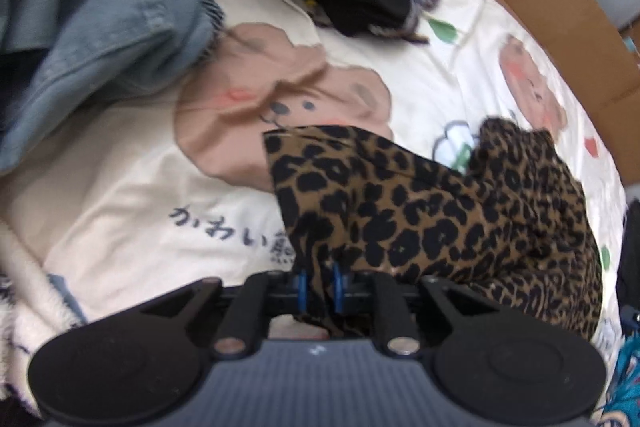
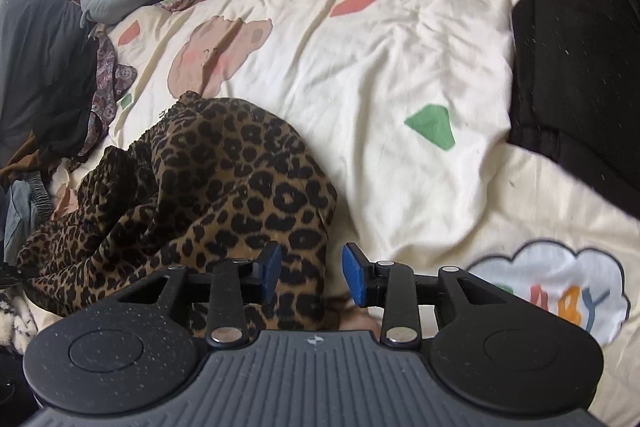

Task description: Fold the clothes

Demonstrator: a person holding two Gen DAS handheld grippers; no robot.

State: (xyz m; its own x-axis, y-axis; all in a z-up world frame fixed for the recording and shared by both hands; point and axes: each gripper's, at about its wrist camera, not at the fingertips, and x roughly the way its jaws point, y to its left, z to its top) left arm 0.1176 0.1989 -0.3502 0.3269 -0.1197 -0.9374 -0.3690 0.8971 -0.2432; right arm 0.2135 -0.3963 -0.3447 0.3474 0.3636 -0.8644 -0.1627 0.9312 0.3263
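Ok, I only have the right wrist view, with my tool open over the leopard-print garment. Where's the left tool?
Observer: The left tool has the leopard-print garment between its narrowly parted fingers; whether it grips is unclear.
Operator: Does the garment lie flat on that side?
Observer: One straight-edged corner lies flat across a large bear print on the bedspread; the rest is bunched.
Operator: Anything crowding it there?
Observer: A denim garment is heaped beyond, apart from the leopard fabric.

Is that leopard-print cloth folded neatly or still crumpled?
Crumpled: the leopard-print cloth lies bunched in loose, uneven folds on the bedspread.
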